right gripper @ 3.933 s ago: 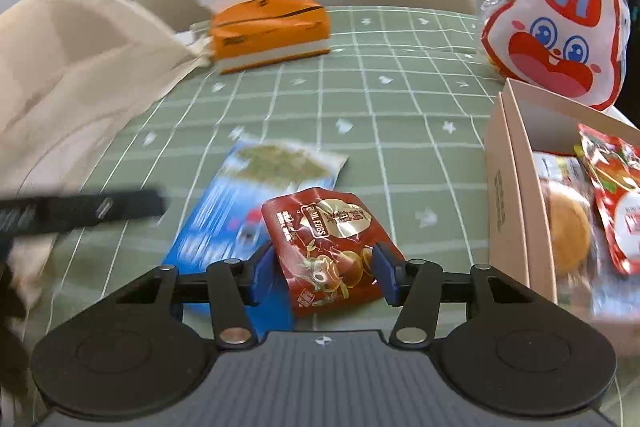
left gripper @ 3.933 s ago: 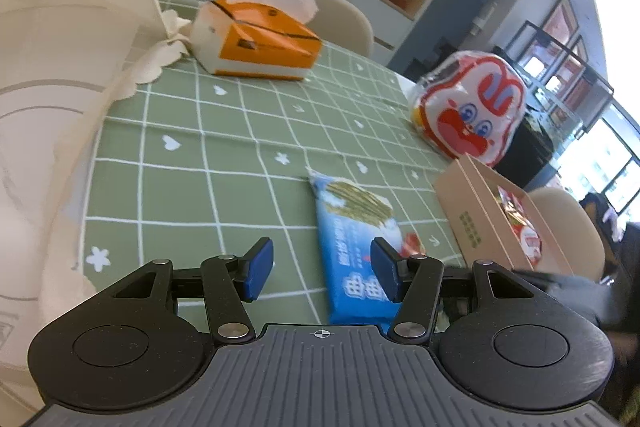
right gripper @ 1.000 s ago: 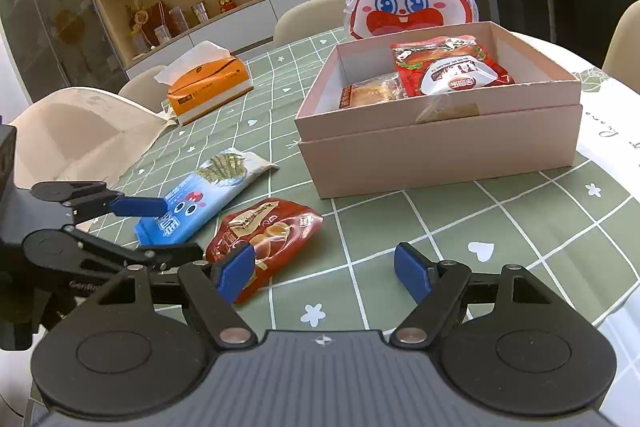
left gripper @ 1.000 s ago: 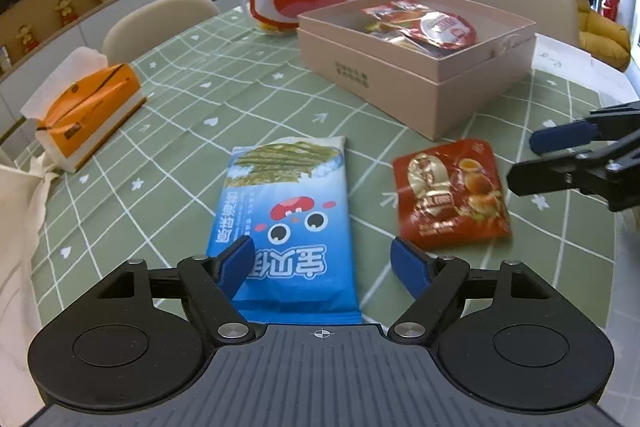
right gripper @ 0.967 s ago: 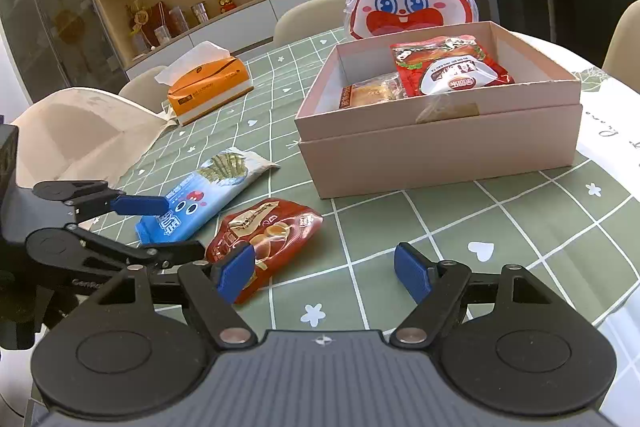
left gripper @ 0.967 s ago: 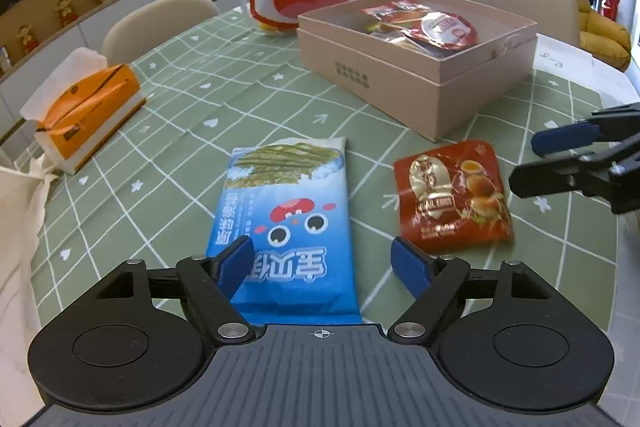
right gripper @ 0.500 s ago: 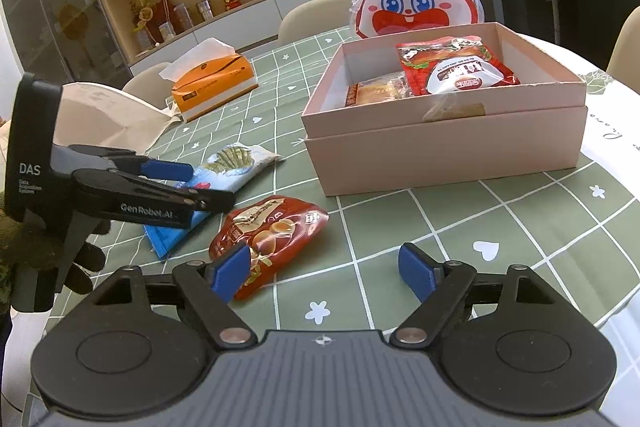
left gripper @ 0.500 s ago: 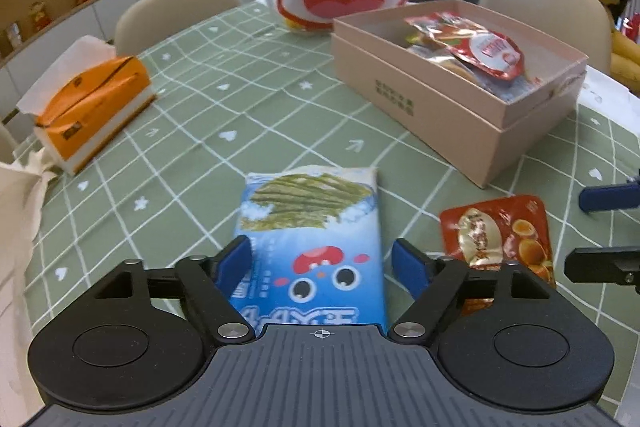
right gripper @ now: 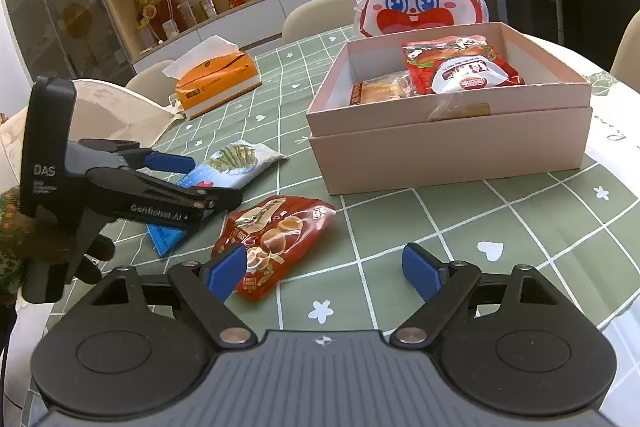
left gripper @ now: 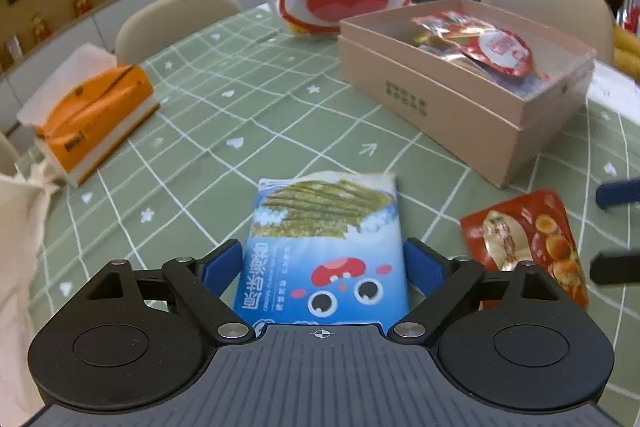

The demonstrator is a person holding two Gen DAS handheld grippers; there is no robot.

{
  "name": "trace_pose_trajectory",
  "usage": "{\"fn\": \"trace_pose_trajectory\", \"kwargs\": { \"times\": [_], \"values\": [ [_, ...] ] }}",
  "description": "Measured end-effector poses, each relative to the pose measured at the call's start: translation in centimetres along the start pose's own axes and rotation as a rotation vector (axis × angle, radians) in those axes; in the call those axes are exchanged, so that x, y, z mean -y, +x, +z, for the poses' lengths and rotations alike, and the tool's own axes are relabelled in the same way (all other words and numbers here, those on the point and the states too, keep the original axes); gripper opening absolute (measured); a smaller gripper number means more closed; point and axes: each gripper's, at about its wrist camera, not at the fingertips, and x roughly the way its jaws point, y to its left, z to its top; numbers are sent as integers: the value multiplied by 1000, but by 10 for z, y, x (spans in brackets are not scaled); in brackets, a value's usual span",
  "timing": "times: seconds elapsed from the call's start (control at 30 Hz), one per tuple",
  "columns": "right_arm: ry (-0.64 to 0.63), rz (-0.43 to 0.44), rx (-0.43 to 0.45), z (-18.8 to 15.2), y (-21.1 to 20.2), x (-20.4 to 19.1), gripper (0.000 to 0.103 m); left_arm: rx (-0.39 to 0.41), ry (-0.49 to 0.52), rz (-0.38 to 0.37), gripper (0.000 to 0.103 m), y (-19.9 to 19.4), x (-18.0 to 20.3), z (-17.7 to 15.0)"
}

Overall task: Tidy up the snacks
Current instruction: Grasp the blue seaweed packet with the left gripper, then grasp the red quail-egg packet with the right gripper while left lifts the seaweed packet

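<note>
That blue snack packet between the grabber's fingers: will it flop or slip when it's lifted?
The blue snack packet looks like thin, puffy film, so it is probably light and may sag at its free end. Its glossy surface could slide between the left gripper fingers. The contents are likely brittle.

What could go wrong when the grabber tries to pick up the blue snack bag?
The blue snack bag lies flat between the left gripper's open jaws, so they might slip over the smooth wrapper or only crumple it. Squeezing hard could crush the snacks inside. The red pouch lies close beside it and near the pink box, so a swing toward the box might knock it.
</note>
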Motion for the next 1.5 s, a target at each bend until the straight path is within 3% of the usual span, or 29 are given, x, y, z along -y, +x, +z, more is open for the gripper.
{"fn": "trace_pose_trajectory", "kwargs": {
  "times": [0.13,0.33,0.5,0.7,0.87,1.0,1.1,1.2,1.37,1.43,1.47,1.5],
  "values": [
    [-16,2,-8,0,2,-2,89,-32,-133,-70,93,8,-18,1],
    [-123,1,-71,3,11,-13,103,-65,-138,-63,90,-3,-10,-3],
    [-216,-58,-116,3,18,-26,103,-81,-247,-37,88,-29,-9,-22],
    [-273,-123,-137,-5,19,-40,103,-8,-412,-107,88,-76,-14,-70],
    [-292,-122,-156,-4,12,-35,102,50,-424,-125,88,-97,-14,-96],
    [-273,-308,-88,0,2,-32,93,70,-421,-130,89,-104,-13,-103],
    [-185,-237,-82,6,-4,-38,93,103,-447,-129,89,-110,-17,-104],
    [-113,-180,-65,14,6,-55,93,109,-410,-42,89,-113,-12,-104],
    [-186,-257,-112,22,54,-79,93,68,-381,-31,88,-111,-4,-106],
    [-156,-257,-110,25,59,-76,93,70,-375,-30,88,-114,-3,-106],
    [-147,-253,-115,26,56,-75,92,72,-374,-32,88,-116,-2,-105],
    [-145,-246,-120,27,53,-75,81,74,-372,-34,88,-117,0,-104]
  ]
}}
